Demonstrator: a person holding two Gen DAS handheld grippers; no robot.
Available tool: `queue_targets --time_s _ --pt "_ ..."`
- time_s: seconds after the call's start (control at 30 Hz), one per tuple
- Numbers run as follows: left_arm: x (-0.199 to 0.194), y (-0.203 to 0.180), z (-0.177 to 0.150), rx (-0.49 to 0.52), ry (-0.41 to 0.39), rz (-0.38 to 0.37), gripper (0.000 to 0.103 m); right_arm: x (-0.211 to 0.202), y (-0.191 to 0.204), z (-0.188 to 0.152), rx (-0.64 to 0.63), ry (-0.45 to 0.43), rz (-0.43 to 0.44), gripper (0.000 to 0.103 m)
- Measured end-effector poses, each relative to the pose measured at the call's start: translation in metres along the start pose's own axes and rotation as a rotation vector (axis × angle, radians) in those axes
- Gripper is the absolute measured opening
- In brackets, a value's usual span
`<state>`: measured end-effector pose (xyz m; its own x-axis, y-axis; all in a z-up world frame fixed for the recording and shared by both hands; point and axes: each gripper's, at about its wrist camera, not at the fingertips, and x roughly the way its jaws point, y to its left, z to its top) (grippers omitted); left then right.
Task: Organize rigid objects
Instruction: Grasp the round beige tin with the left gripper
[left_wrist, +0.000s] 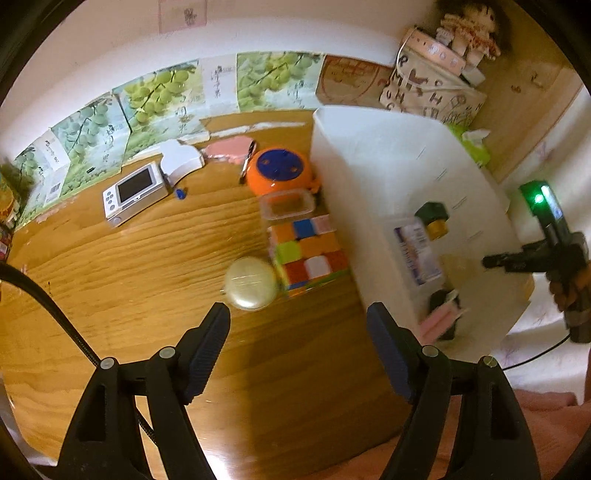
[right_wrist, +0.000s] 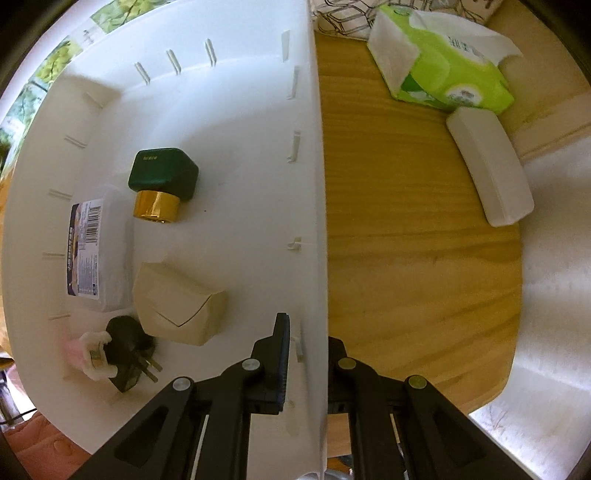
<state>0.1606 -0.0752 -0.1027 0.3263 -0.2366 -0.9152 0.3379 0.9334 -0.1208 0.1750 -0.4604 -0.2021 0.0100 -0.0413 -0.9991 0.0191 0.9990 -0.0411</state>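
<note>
- Overhead, the left tongs (left_wrist: 297, 354) hung with jaws spread wide and nothing between them, above bare wooden tabletop (left_wrist: 110, 280).
- Just beyond the left finger lay a pale round case (left_wrist: 251, 283), touching or nearly touching a multicoloured puzzle cube (left_wrist: 310, 254) on its right.
- Farther off stood a clear lidded box (left_wrist: 288, 203), then an orange ball-shaped toy with a blue top (left_wrist: 281, 171); a white handheld screen device (left_wrist: 135, 192) lay far left.
- The right tongs (right_wrist: 308, 363) were clamped on the near wall of the white bin (right_wrist: 314, 184), one finger inside, one outside.
- Inside the bin lay a dark green cube with a gold collar (right_wrist: 162, 181), a barcoded clear box (right_wrist: 98, 251) whose print was too small to read, a beige carton (right_wrist: 179, 302), a black plug (right_wrist: 129, 354) and a small pink-and-white item (right_wrist: 86, 352).
- Right of the bin the tabletop lay open, out to a green tissue pack (right_wrist: 447, 70) and a white oblong case (right_wrist: 491, 166) at its far edge.
- Grape-printed cartons (left_wrist: 155, 99) lined the far wall; their lettering was illegible.
</note>
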Motion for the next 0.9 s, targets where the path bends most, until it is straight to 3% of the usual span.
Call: queue_targets --time_s 0.4,0.9 --pt "0.049 0.024 0.012 0.146 0.11 0.026 0.082 0.004 -0.009 0.005 0.126 0.006 -0.018 0.01" --pt "0.099 0.031 0.02 0.32 0.175 -0.014 0.082 0.008 -0.015 0.013 0.224 0.031 -0.061 0.011"
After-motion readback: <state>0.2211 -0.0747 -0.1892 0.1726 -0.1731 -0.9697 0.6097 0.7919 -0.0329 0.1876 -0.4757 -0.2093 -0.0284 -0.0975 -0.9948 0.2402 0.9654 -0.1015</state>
